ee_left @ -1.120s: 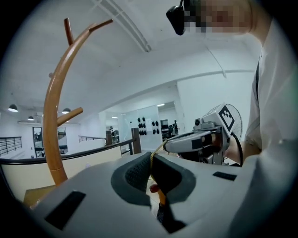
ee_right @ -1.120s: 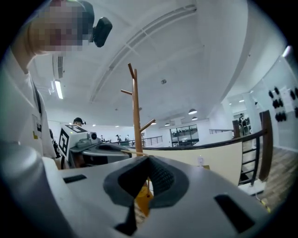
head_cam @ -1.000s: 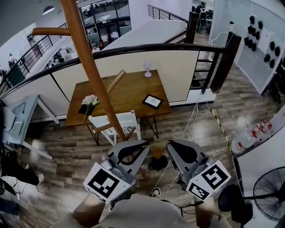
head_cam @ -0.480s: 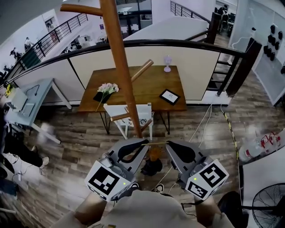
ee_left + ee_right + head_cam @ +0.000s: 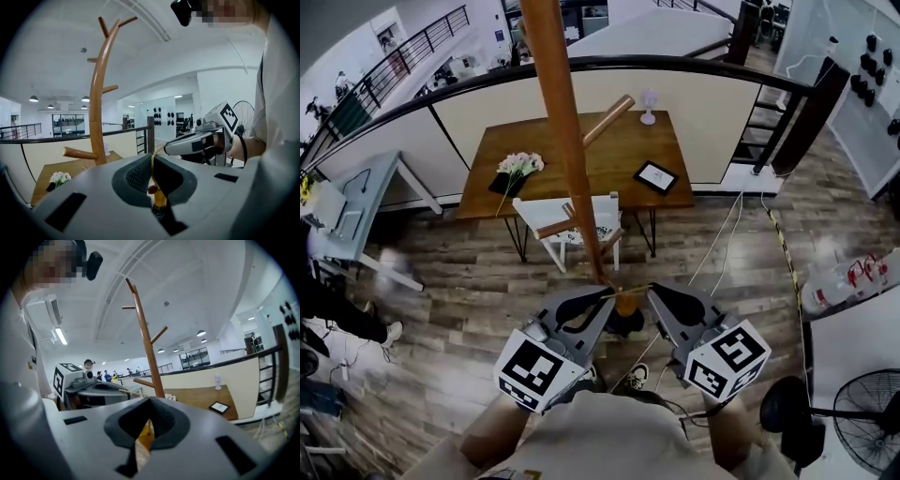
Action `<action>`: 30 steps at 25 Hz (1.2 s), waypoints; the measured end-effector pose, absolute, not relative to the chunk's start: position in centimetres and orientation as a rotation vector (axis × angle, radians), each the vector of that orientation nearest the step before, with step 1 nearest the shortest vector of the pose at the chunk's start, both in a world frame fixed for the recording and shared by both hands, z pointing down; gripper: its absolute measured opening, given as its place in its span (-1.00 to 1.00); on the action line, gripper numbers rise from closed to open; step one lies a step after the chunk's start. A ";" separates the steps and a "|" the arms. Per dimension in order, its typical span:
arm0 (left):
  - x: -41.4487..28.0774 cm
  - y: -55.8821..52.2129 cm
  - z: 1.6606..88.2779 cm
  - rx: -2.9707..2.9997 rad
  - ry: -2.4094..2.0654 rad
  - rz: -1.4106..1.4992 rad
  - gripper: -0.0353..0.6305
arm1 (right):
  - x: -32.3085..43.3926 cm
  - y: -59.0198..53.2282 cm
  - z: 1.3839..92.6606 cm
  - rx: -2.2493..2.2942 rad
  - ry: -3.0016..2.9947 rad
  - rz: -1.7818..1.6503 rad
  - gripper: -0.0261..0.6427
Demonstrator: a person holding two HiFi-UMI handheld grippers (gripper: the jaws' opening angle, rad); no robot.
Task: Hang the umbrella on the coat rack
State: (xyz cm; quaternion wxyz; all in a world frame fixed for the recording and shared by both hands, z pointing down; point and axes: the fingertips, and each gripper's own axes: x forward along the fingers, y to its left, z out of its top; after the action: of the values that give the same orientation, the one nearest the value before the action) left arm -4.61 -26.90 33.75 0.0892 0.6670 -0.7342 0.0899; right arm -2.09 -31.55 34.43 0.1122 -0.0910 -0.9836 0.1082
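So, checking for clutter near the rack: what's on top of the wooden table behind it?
A bunch of flowers, a small white fan and a dark-framed tablet sit on the table. The coat rack crosses its middle, hiding a strip of it.

Umbrella: orange handle end up, thin yellow strap drawn taut above it. Coat rack: upright wooden pole, angled pegs.
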 end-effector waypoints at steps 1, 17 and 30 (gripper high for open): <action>-4.7 -27.1 34.6 1.982 -2.178 0.273 -0.89 | -2.2 -31.8 35.3 -0.254 -2.876 0.330 -0.91; -6.7 -29.0 49.7 1.829 -2.011 0.285 -0.89 | -4.6 -33.8 50.4 -0.153 -2.649 0.457 -0.91; -9.0 -30.0 58.6 1.690 -1.948 0.269 -0.89 | -7.6 -35.1 59.1 -0.193 -2.558 0.493 -0.91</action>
State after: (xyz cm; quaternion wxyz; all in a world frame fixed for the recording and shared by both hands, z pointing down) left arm -9.03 -30.01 58.57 0.2708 0.6275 -0.7232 0.1000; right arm -7.58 -35.10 59.10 0.2618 -0.0711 -0.9451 0.1820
